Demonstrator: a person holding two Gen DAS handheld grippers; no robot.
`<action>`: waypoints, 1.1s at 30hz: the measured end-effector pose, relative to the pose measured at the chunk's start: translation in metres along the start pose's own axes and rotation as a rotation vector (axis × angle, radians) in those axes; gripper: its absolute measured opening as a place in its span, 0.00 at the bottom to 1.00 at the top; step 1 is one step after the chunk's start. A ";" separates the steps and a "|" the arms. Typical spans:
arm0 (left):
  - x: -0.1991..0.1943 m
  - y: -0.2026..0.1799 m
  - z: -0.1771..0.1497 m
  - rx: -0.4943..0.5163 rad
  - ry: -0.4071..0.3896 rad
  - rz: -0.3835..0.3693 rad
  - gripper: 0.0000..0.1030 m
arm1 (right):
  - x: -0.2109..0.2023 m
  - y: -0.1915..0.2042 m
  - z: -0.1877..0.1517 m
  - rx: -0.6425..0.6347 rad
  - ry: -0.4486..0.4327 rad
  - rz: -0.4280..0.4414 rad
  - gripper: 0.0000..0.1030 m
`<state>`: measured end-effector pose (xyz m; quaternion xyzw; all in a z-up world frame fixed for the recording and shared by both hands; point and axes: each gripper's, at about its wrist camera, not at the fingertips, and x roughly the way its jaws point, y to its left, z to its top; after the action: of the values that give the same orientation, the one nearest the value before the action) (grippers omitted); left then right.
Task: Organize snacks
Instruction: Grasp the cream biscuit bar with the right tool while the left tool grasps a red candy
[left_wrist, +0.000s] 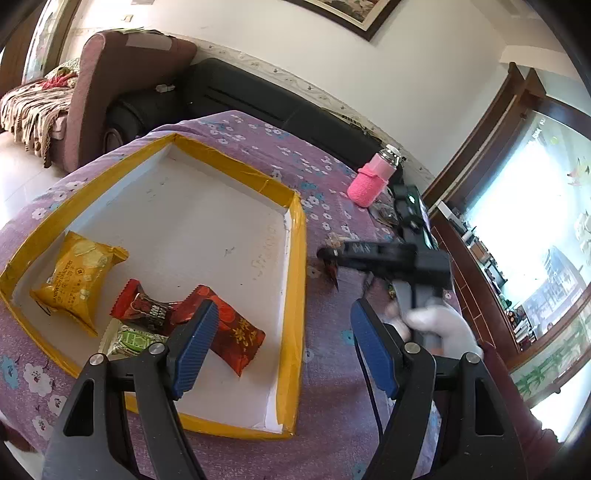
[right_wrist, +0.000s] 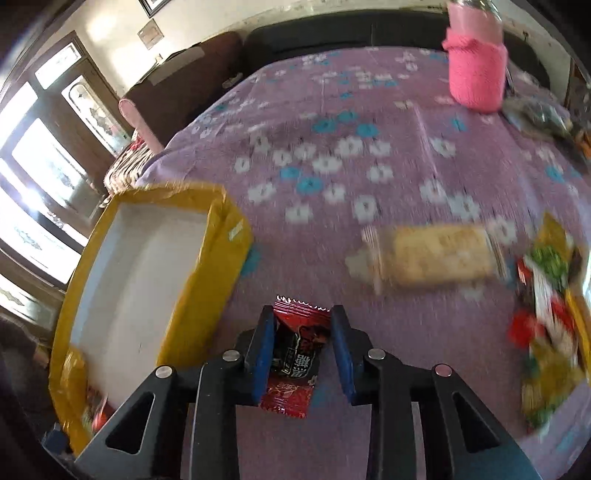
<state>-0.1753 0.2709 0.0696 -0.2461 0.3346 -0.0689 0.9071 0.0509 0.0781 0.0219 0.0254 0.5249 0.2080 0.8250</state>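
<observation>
The worktop (left_wrist: 258, 147) is covered with a purple cloth printed with white and blue flowers. On it sit a shallow white tray (left_wrist: 207, 221) with yellow-taped walls, a bottle in a pink knitted sleeve (left_wrist: 371, 181) near the far edge, and a red snack packet (right_wrist: 291, 354). A pale biscuit pack (right_wrist: 439, 254) and a heap of mixed wrappers (right_wrist: 550, 325) also lie on the cloth, well apart from the tray.

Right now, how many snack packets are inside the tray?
4 in the tray: yellow packet, red-black packet, green packet, red-gold packet. The left gripper may hide more.
</observation>
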 end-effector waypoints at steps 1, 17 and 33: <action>0.000 -0.001 0.000 0.003 0.001 -0.003 0.72 | -0.005 -0.001 -0.009 -0.006 0.025 0.012 0.30; 0.009 -0.016 -0.002 0.064 0.030 -0.037 0.72 | -0.002 -0.074 0.051 0.322 -0.078 -0.057 0.71; -0.015 -0.028 -0.009 0.068 -0.004 0.030 0.72 | 0.003 -0.030 0.014 0.005 -0.063 -0.320 0.33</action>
<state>-0.1918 0.2468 0.0860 -0.2102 0.3339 -0.0660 0.9165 0.0736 0.0548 0.0180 -0.0500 0.4967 0.0716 0.8635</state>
